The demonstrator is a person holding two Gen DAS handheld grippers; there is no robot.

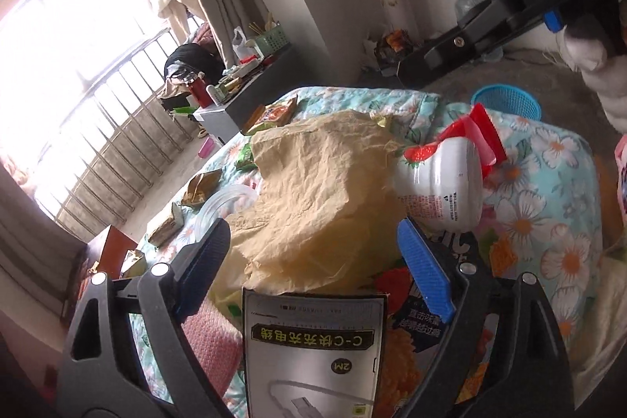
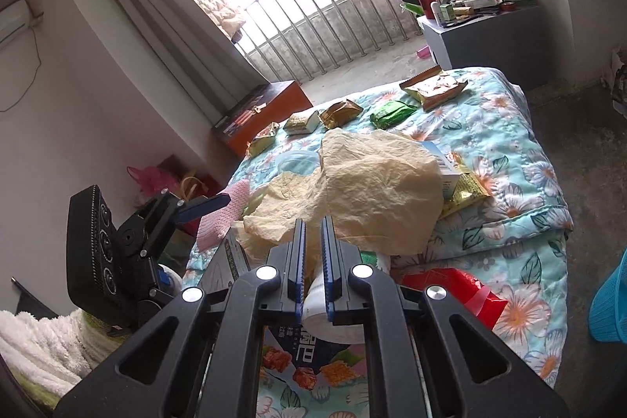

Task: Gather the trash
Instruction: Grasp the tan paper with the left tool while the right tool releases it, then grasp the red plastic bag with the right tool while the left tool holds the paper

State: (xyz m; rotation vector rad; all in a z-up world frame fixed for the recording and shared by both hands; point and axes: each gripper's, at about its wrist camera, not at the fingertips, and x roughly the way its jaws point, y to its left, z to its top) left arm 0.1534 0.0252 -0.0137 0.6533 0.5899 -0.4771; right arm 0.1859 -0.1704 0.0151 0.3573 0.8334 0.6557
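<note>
Trash, a crumpled tan plastic bag (image 1: pixel 313 190) amid snack wrappers, lies mid-bed on the floral quilt (image 2: pixel 509 159), left hand-held gripper (image 1: pixel 313 261) spread wide just short of it, likely to grab, right hand-held gripper (image 2: pixel 312 261) pinched together, seemingly empty.

Left tongs (image 1: pixel 313 249) agape, right tongs (image 2: pixel 312 249) closed

The crumpled tan bag (image 2: pixel 376 182) covers most of the boxed carton (image 2: pixel 446 167) behind it; the blue basket (image 2: pixel 611 304) runs off the edge.
</note>
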